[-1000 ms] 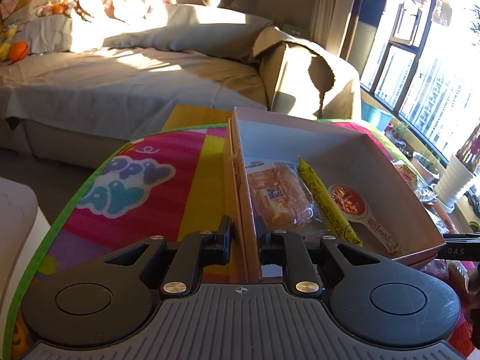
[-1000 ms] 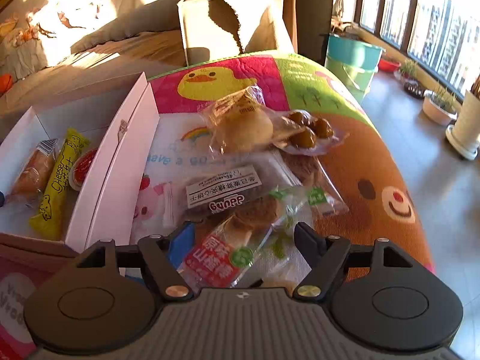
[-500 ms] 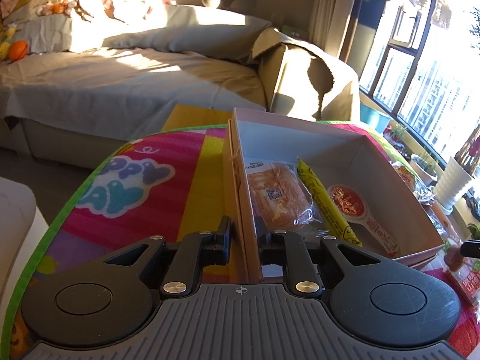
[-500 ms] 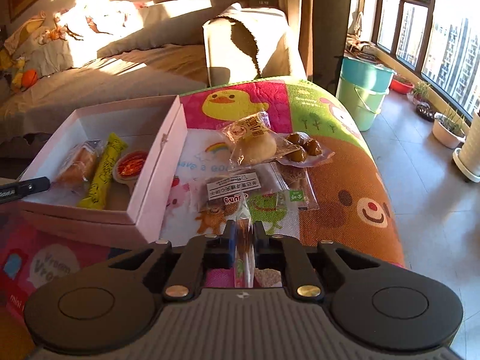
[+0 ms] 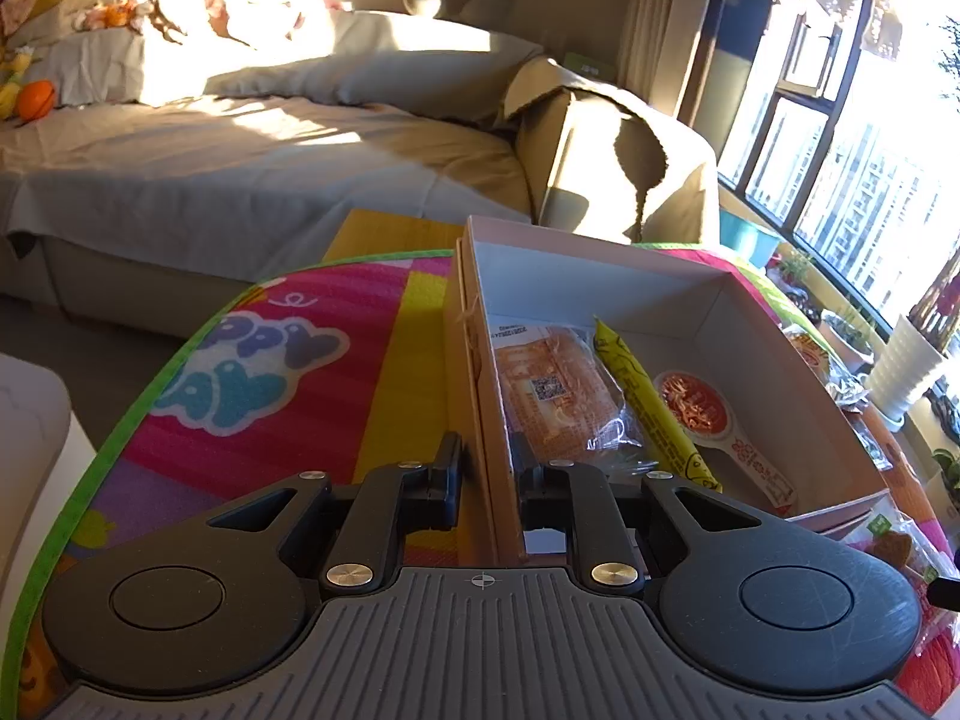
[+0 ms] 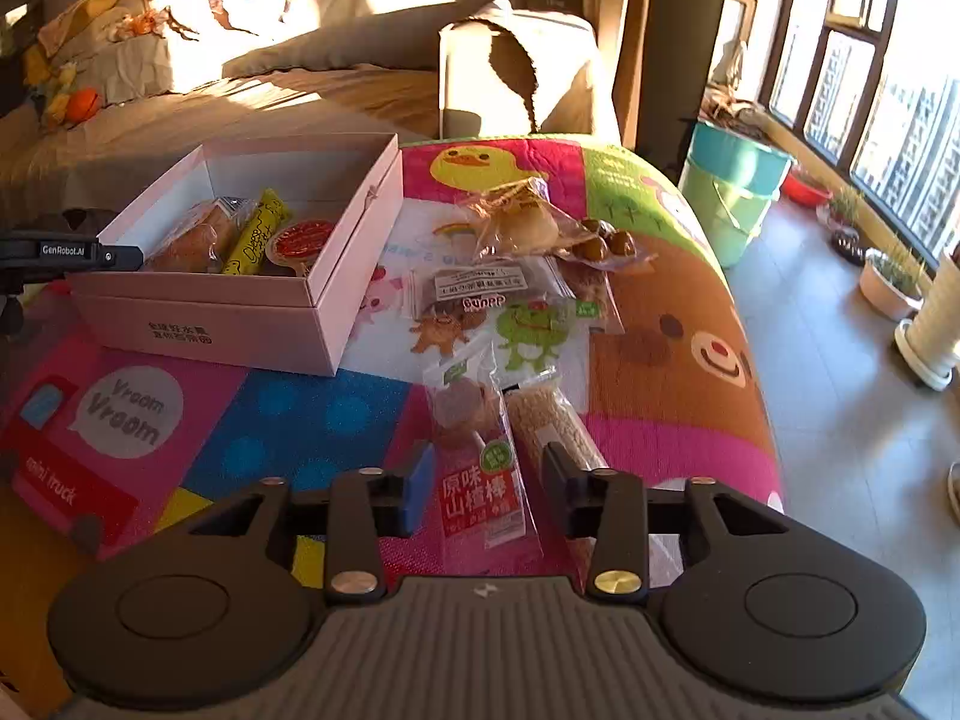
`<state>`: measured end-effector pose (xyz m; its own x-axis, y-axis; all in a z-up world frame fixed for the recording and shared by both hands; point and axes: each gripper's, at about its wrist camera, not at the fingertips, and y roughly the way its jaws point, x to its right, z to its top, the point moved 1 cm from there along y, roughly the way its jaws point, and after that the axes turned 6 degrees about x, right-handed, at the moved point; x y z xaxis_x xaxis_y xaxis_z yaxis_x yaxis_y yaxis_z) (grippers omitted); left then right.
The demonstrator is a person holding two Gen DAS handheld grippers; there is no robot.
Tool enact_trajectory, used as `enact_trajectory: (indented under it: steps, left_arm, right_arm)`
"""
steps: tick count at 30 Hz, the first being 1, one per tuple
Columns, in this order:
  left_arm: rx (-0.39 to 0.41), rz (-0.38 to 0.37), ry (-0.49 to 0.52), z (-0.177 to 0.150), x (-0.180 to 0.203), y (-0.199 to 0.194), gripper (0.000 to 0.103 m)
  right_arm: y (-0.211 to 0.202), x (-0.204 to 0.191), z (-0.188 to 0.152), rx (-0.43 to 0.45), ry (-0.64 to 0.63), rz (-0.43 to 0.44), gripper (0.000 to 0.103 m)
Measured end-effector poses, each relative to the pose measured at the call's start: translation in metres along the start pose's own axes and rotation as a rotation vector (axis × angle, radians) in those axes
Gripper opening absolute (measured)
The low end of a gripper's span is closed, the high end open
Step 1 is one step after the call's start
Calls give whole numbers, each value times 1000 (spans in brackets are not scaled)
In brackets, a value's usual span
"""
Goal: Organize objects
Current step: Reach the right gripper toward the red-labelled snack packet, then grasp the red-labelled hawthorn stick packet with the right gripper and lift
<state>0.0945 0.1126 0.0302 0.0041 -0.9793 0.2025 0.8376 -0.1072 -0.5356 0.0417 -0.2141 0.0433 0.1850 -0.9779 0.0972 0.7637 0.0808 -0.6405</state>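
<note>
My right gripper has just reopened around the red-labelled snack packet; my left gripper clamps the pink cardboard box's wall

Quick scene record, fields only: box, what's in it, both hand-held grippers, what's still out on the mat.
box: pink box, open, on play mat
in box: bread packet, yellow stick, red-lidded cup
left hand-held gripper: shut on box wall
right hand-held gripper: jaws just opening, red snack packet between them, unpinched
outside box: grain bar, other wrapped snacks
</note>
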Motion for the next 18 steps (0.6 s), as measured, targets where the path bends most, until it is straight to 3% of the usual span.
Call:
enact_trajectory:
  steps: [4, 12, 14, 15, 18]
  left_arm:
    - [-1, 1, 2, 0, 0, 0, 19]
    - [0, 3, 5, 0, 1, 0, 18]
    - [0, 4, 5, 0, 1, 0, 18]
    - [0, 4, 5, 0, 1, 0, 18]
    - [0, 2, 3, 0, 1, 0, 18]
  right_arm:
    - [23, -5, 5, -1, -44, -6, 55]
    - [38, -24, -2, -69, -60, 81, 54]
    - [36, -23, -4, -87, -31, 109, 44]
    - [34, -22, -4, -99, -9, 129, 33]
    - [27, -24, -6, -117, -2, 135, 13]
